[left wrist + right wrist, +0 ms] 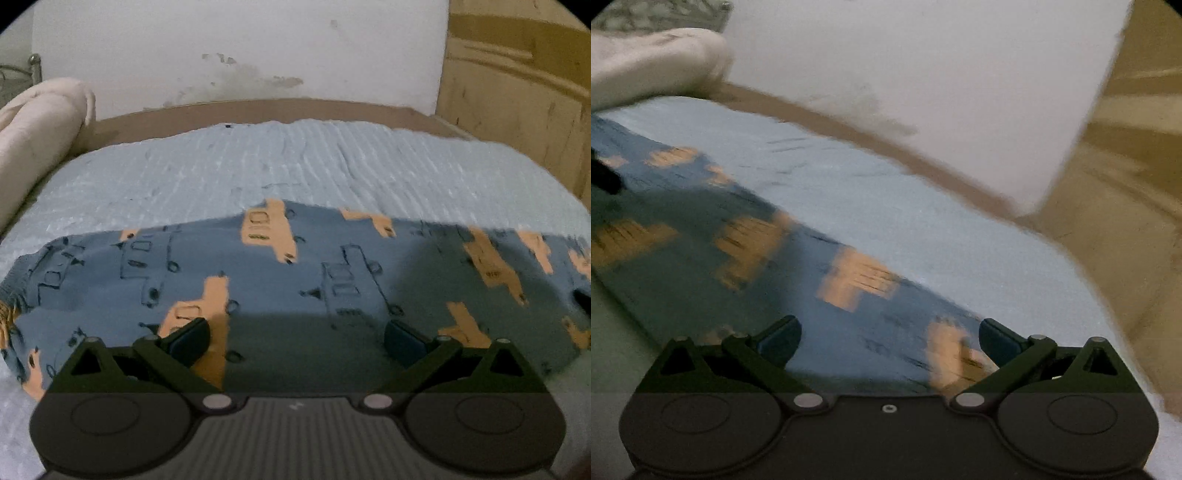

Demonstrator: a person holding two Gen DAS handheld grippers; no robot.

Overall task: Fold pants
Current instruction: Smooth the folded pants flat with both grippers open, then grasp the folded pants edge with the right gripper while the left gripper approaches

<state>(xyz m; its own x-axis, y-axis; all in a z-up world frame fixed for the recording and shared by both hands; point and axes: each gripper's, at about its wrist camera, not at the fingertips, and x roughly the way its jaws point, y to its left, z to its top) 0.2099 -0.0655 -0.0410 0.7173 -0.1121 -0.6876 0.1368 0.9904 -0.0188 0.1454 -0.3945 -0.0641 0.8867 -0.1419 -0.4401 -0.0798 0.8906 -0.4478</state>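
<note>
Pants (295,280) lie on pale-blue bedspread (295,162) by white wall (240,48), both jaws spread

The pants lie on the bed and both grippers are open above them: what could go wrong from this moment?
1. Both the left gripper and the right gripper are open over flat cloth, not at an edge; closing here may pinch the bedsheet together with the pants.
2. The right wrist view is blurred, so that gripper's aim at the pants is hard to judge.
3. The pants seem already doubled; an uneven grasp could lift only the top layer.
</note>
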